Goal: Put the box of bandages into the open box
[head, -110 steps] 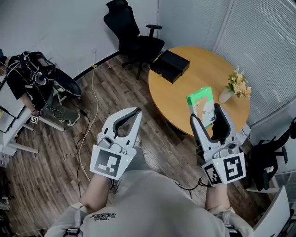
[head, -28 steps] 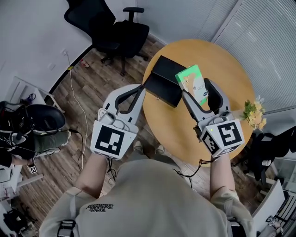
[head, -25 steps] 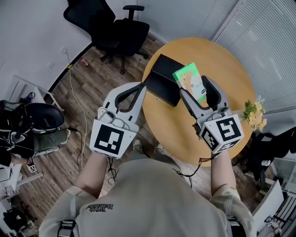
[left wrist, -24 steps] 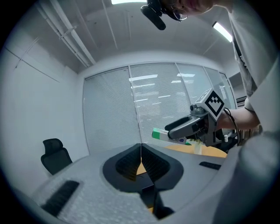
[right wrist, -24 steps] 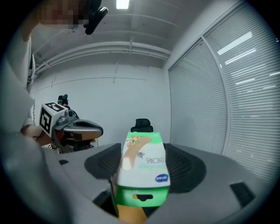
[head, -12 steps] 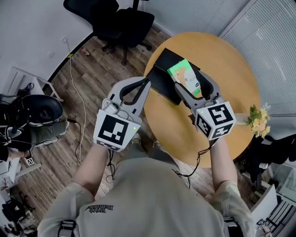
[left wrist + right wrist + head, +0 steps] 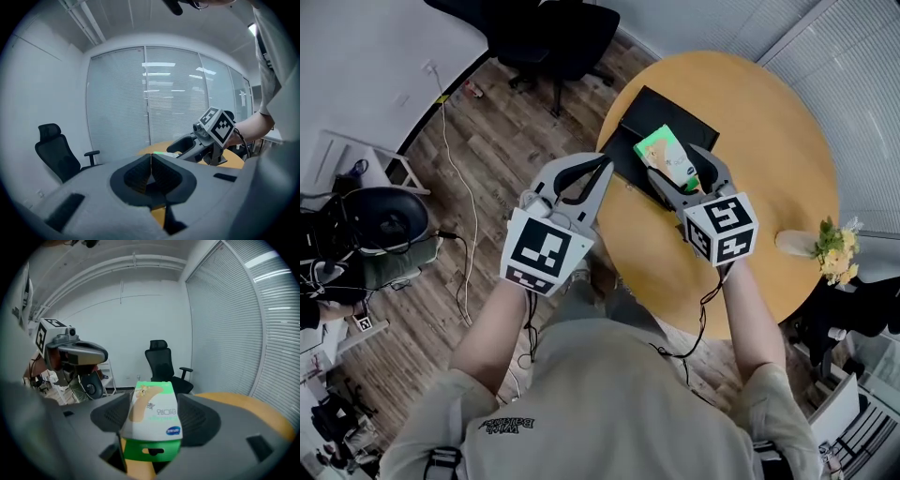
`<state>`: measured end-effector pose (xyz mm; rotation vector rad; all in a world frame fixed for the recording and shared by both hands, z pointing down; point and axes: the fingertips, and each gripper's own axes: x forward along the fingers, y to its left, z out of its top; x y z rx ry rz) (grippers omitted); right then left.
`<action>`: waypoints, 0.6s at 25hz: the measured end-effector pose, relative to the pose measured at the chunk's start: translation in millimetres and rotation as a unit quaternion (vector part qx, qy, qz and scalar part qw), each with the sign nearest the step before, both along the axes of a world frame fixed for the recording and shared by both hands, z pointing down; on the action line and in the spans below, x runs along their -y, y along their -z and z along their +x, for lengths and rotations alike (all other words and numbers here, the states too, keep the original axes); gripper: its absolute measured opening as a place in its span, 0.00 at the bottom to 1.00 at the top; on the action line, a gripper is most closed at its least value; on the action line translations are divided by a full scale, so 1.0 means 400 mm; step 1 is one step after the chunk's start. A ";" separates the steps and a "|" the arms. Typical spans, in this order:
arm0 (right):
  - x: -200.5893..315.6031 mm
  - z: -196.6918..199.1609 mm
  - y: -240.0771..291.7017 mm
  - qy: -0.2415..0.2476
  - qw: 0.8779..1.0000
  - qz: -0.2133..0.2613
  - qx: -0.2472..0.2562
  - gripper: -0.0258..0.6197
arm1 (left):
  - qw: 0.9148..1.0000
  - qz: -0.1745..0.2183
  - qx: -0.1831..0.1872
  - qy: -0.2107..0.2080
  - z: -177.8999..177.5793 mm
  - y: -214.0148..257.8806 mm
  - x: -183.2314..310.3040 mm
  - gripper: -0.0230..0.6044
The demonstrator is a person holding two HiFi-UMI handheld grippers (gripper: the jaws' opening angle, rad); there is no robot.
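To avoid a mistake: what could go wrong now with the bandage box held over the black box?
1. The bandage box, gripped by the right gripper, hangs tilted over the near side of the black box; released now, it may catch the rim and fall on the table.
2. The shut left gripper sits close to that box's corner and could nudge it.

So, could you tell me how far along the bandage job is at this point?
Done: the box of bandages is off the table, clamped in the right tongs. In hand: the head view shows it over the black open box on the round table. Left: lowering it in and letting go. The left tongs are shut, empty.
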<state>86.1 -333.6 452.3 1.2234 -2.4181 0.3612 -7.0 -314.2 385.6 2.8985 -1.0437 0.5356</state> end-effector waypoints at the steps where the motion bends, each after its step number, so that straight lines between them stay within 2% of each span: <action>1: 0.004 -0.003 -0.019 0.000 1.000 -0.007 -0.001 0.56 | 1.000 -0.007 0.002 0.002 -0.003 -0.015 0.007 0.07; 6: 0.022 -0.017 -0.110 0.007 0.999 -0.041 -0.007 0.56 | 0.999 -0.040 0.014 0.005 -0.009 -0.091 0.031 0.07; 15: 0.052 -0.014 -0.277 0.018 0.994 -0.087 -0.056 0.56 | 0.995 -0.097 0.022 0.003 -0.006 -0.225 0.076 0.07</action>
